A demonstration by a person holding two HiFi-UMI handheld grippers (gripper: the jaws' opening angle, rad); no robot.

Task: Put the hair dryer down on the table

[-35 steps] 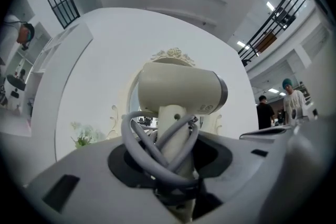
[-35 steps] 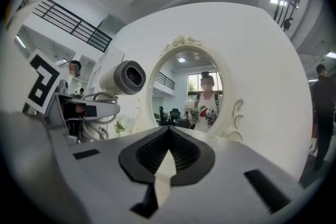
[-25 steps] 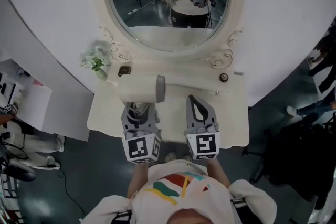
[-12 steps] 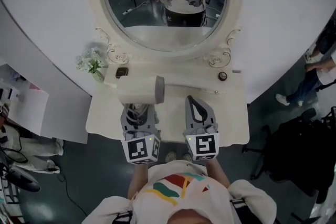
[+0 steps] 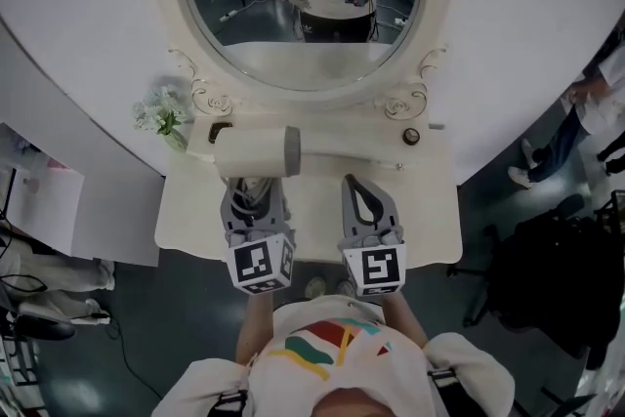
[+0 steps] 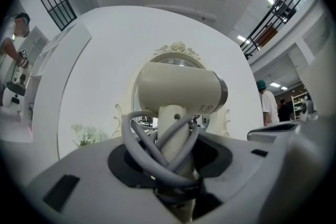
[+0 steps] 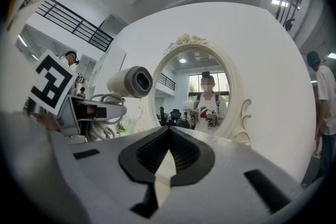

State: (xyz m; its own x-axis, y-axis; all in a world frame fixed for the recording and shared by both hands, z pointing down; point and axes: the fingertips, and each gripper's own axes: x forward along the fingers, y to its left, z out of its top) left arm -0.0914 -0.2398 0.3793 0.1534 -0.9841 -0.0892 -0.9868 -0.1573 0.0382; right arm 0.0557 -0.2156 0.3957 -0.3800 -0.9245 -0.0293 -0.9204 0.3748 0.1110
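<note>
So: hair dryer (image 5: pixel 256 151) upright, handle clamped in left tool (image 5: pixel 256 195), over desk (image 5: pixel 430 220), apparently not yet set down. Right tool (image 5: pixel 363 195) closed, empty. Left: lower, release.

The surface (image 5: pixel 430 229) stands against a wall (image 5: pixel 527 15). A mirror (image 5: pixel 303 63) stands at the back of the surface, in the middle. The flowers (image 5: pixel 161 112) are at the back left corner. Just right of them, by the foot of the mirror, lies a small flat thing (image 5: pixel 221 127). A small round thing (image 5: pixel 411 136) sits at the back right.

The left gripper (image 5: pixel 256 188) and the right gripper (image 5: pixel 363 190) are side by side over the front of the surface, a little apart. The hair dryer (image 5: pixel 256 151) is in the left gripper, with its handle between the jaws. Its cord (image 6: pixel 157 149) is looped round the handle. Its body lies crosswise, just in front of the small flat thing. A person (image 5: pixel 586 103) stands on the floor, well off to the right.
</note>
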